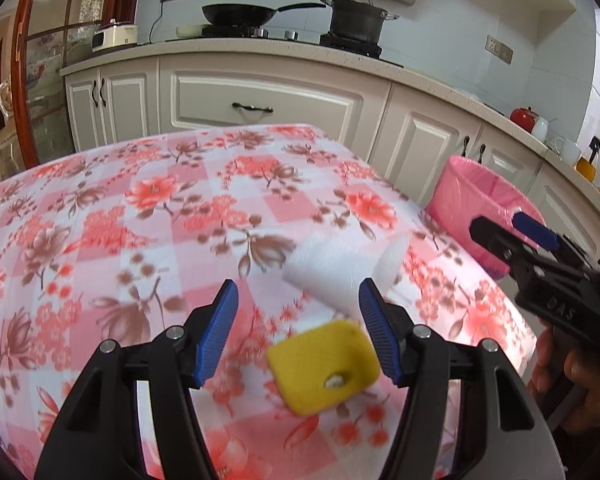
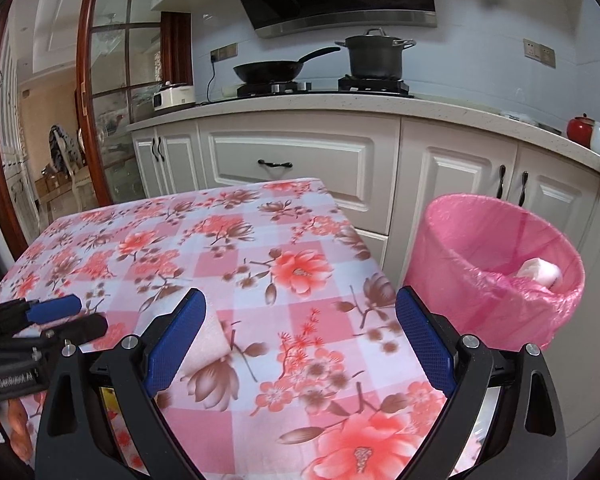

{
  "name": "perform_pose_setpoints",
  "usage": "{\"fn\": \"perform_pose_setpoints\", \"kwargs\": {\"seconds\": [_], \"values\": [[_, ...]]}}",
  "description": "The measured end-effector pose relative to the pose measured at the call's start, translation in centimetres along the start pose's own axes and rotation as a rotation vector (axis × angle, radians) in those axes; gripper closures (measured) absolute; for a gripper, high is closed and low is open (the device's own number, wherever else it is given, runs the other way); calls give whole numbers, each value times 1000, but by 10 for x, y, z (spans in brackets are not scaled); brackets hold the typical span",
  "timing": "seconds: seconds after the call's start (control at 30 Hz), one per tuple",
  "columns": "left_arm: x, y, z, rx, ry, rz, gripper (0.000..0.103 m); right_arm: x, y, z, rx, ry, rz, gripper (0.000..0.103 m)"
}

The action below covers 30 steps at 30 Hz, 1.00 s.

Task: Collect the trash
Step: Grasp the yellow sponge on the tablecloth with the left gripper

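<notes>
In the left wrist view, a white crumpled paper towel (image 1: 332,268) and a yellow sponge-like piece (image 1: 322,366) lie on the floral tablecloth (image 1: 140,216). My left gripper (image 1: 298,308) is open, its jaws on either side of the two pieces, just above them. My right gripper (image 2: 300,320) is open and empty over the table's right part; it also shows in the left wrist view (image 1: 516,232), in front of the bin. The pink-lined trash bin (image 2: 496,268) stands beside the table's right edge with a white item (image 2: 540,272) inside.
White kitchen cabinets (image 2: 292,160) and a counter with a wok (image 2: 268,70) and a pot (image 2: 374,56) stand behind the table. A glass door with a wooden frame (image 2: 100,100) is at the left. A red jar (image 2: 580,130) sits on the counter at the right.
</notes>
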<state>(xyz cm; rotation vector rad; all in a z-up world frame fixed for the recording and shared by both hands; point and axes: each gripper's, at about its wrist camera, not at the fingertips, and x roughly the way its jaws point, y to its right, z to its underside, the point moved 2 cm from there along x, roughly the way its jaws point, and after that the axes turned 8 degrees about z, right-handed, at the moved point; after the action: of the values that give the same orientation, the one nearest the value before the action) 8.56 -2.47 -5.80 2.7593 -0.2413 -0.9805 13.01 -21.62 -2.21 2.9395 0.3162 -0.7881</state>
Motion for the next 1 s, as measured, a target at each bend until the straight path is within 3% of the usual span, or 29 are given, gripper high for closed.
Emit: {"fn": "perform_pose_setpoints", "kwargs": {"seconds": [0.2,0.27,0.67,1.0], "values": [[9,3,14,2,-46,18,43,2,-6,1,-10,-8,-14,13],[14,3,17,1,-65,23,50,2,-5,2,-10,-10,-16,13],[31,2,28,3,-149,17,70,4,-11,3,-20,-23,-44,13],[30,0,27,1,-151,20,90,9,-31,3,-55,-44,-99,13]]}}
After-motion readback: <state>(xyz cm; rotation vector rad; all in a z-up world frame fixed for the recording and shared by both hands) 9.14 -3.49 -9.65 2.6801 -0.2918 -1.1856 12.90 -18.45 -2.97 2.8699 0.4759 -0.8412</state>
